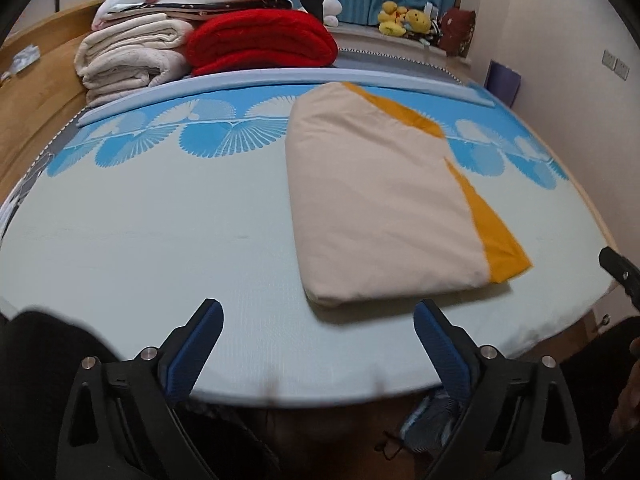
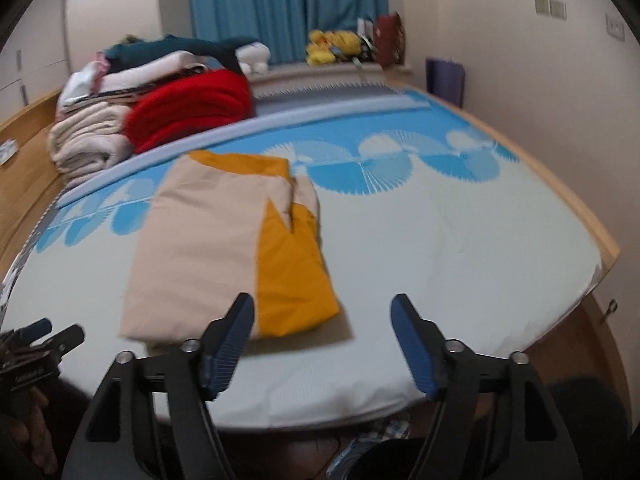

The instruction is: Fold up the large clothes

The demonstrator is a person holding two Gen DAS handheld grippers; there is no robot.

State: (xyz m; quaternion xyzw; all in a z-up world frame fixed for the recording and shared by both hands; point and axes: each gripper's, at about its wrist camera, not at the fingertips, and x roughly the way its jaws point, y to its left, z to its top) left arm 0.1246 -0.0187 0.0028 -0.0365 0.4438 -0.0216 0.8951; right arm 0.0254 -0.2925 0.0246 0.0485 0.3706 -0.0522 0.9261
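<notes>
A beige and mustard-yellow cloth (image 1: 384, 204) lies folded into a flat rectangle on the pale blue bed sheet (image 1: 160, 240). It also shows in the right wrist view (image 2: 224, 248), left of centre. My left gripper (image 1: 318, 312) is open and empty, held near the bed's front edge, just short of the cloth's near edge. My right gripper (image 2: 323, 316) is open and empty, near the cloth's yellow near corner. The right gripper's tip (image 1: 618, 270) shows at the right edge of the left wrist view, and the left gripper (image 2: 40, 340) at the left edge of the right wrist view.
A pile of folded items stands at the back left: cream blankets (image 1: 128, 60), a red blanket (image 1: 260, 40), white and dark pieces on top. Plush toys (image 1: 404, 18) sit on the sill under blue curtains (image 2: 288, 8). A wooden bed frame (image 1: 36, 112) runs on the left.
</notes>
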